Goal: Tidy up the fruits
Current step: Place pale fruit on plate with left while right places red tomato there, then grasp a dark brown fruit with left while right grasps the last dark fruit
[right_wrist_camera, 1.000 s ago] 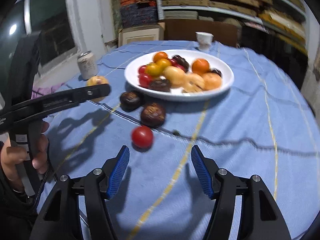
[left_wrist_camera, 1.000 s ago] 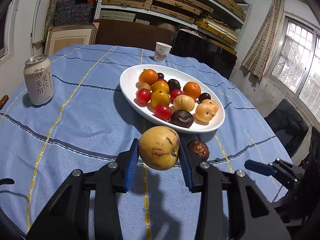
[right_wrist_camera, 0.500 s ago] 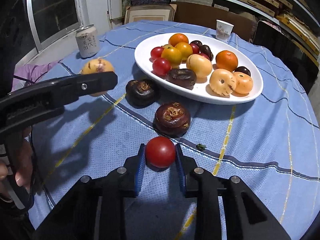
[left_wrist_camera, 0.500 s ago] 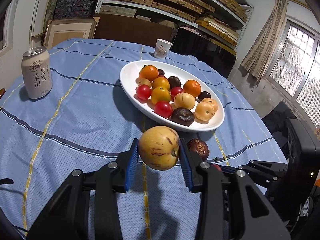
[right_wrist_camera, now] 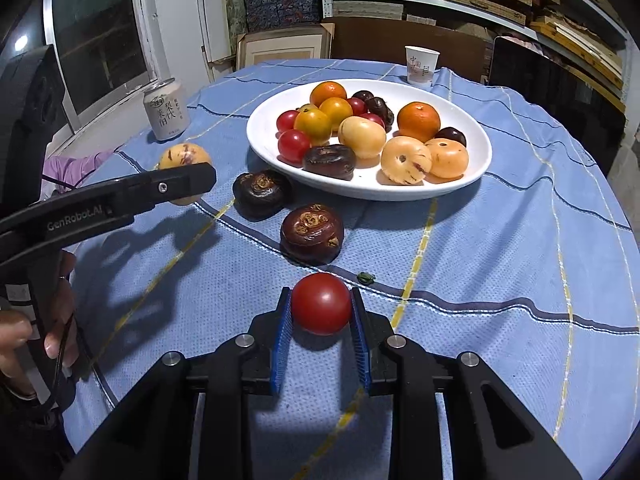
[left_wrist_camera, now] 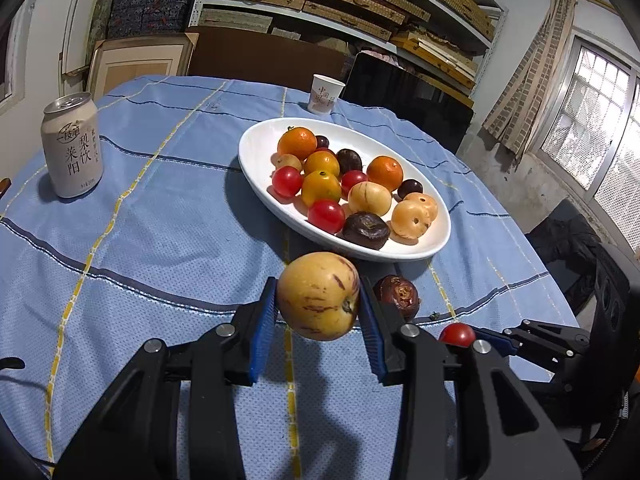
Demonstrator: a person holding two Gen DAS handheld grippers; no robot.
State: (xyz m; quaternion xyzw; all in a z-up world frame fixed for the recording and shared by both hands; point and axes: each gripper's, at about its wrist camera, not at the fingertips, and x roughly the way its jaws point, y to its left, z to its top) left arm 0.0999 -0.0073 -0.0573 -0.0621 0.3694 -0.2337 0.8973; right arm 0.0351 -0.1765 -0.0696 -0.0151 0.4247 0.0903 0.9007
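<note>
Both jaws are clenched on fruit: the left gripper (left_wrist_camera: 318, 312) holds a yellow streaked fruit (left_wrist_camera: 318, 295) above the cloth just short of the white plate (left_wrist_camera: 256, 148), and the right gripper (right_wrist_camera: 321, 320) pinches a red tomato (right_wrist_camera: 321, 303) near two dark fruits (right_wrist_camera: 312, 232). Risks — the smooth round tomato squirting from the pads, or a released fruit rolling off the crowded plate.
</note>
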